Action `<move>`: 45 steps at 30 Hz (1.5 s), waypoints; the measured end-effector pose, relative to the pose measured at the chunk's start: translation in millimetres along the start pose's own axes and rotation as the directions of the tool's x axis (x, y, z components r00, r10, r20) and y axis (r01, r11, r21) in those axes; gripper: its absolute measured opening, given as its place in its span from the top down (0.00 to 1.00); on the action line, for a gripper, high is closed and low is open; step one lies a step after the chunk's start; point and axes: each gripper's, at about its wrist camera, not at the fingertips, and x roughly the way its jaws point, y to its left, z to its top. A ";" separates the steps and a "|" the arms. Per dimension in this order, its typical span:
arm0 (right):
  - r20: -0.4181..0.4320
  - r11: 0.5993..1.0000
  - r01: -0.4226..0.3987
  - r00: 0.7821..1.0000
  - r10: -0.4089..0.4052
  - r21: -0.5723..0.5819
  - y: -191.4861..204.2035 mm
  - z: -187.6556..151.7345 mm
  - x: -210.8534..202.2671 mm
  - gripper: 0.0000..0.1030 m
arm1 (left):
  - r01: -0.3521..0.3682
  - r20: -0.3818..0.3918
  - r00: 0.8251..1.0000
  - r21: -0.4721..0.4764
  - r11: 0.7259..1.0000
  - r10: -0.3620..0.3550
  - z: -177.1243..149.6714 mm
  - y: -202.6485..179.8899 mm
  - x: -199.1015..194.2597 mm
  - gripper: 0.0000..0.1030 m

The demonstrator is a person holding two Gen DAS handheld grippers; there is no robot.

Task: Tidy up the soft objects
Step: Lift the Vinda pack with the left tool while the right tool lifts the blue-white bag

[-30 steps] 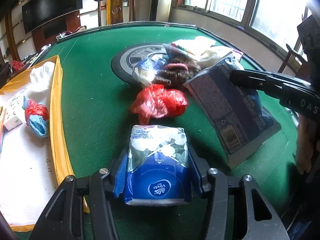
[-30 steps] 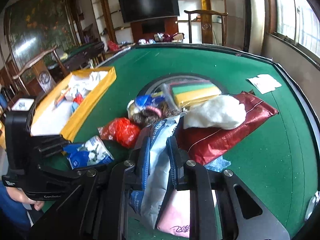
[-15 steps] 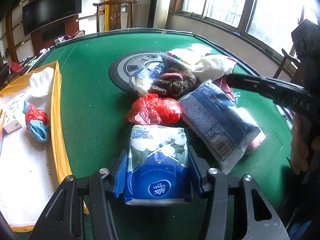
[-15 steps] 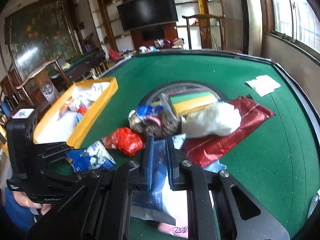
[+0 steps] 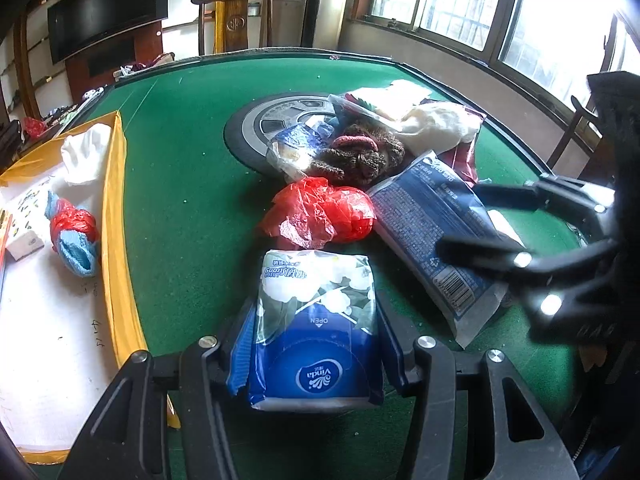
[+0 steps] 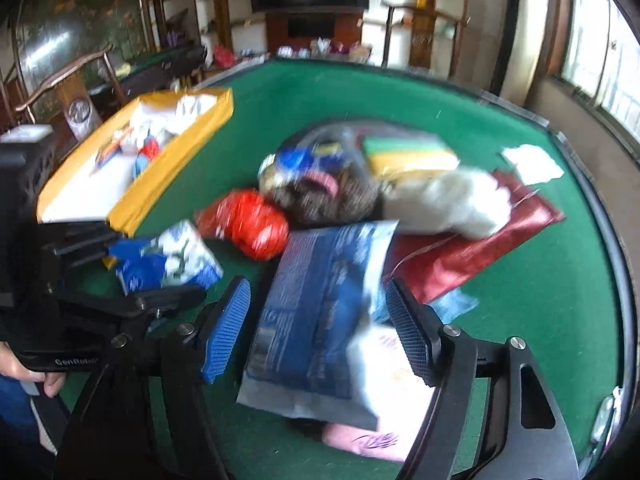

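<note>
My left gripper (image 5: 316, 344) is shut on a blue and white Vinda tissue pack (image 5: 316, 320), held low over the green table (image 5: 180, 184); the pack also shows in the right wrist view (image 6: 168, 260). My right gripper (image 6: 320, 320) is open, its jaws wide apart over a dark blue wipes pack (image 6: 320, 312) that lies flat on the table; the pack also shows in the left wrist view (image 5: 432, 232). A red plastic bag (image 5: 320, 216) lies just beyond the tissue pack. Behind it is a pile of soft items with a brown knitted piece (image 5: 360, 156).
A yellow-rimmed tray (image 5: 116, 216) on the left holds a white cloth (image 5: 84, 152) and a red and blue bundle (image 5: 76, 236). A dark red bag (image 6: 480, 248), a white cloth (image 6: 444, 200) and a pink pack (image 6: 360, 436) lie by the right gripper. A round grey disc (image 5: 256, 124) sits mid-table.
My right gripper has opened and let go of the dark blue wipes pack, which now lies flat on the table. My left gripper still holds the tissue pack in about the same place.
</note>
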 end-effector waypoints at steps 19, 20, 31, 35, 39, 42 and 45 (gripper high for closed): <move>-0.012 0.984 0.121 0.992 -0.124 -0.131 16.0 -13.0 13.5 0.59 | 0.012 -0.016 1.000 0.002 1.000 -0.012 -2.5 -1.3 2.8 0.48; -0.010 0.986 0.114 0.993 -0.117 -0.121 14.0 -12.3 10.9 0.59 | 0.012 -0.017 1.000 0.002 1.000 -0.012 -2.5 -1.1 3.2 0.48; -0.031 0.996 0.051 0.998 -0.054 -0.072 16.6 -10.8 14.6 0.34 | 0.010 -0.024 1.000 0.002 1.000 -0.010 -3.2 -1.5 5.4 0.49; -0.056 0.988 0.094 0.993 -0.101 -0.123 22.4 -13.3 24.6 0.30 | 0.017 -0.023 1.000 -0.002 1.000 -0.017 -3.8 -0.8 4.3 0.49; -0.031 0.969 0.140 0.988 -0.149 -0.201 33.3 -18.8 30.4 0.30 | 0.018 -0.026 0.999 -0.001 1.000 -0.018 -4.2 -0.9 4.8 0.49; -0.041 0.973 0.120 0.991 -0.130 -0.199 30.7 -18.9 30.5 0.35 | 0.021 -0.025 0.999 0.000 1.000 -0.021 -4.6 -1.1 4.4 0.49; -0.041 0.973 0.116 0.991 -0.127 -0.198 29.0 -19.9 29.1 0.43 | 0.023 -0.023 0.999 -0.002 1.000 -0.023 -5.1 -0.5 3.8 0.49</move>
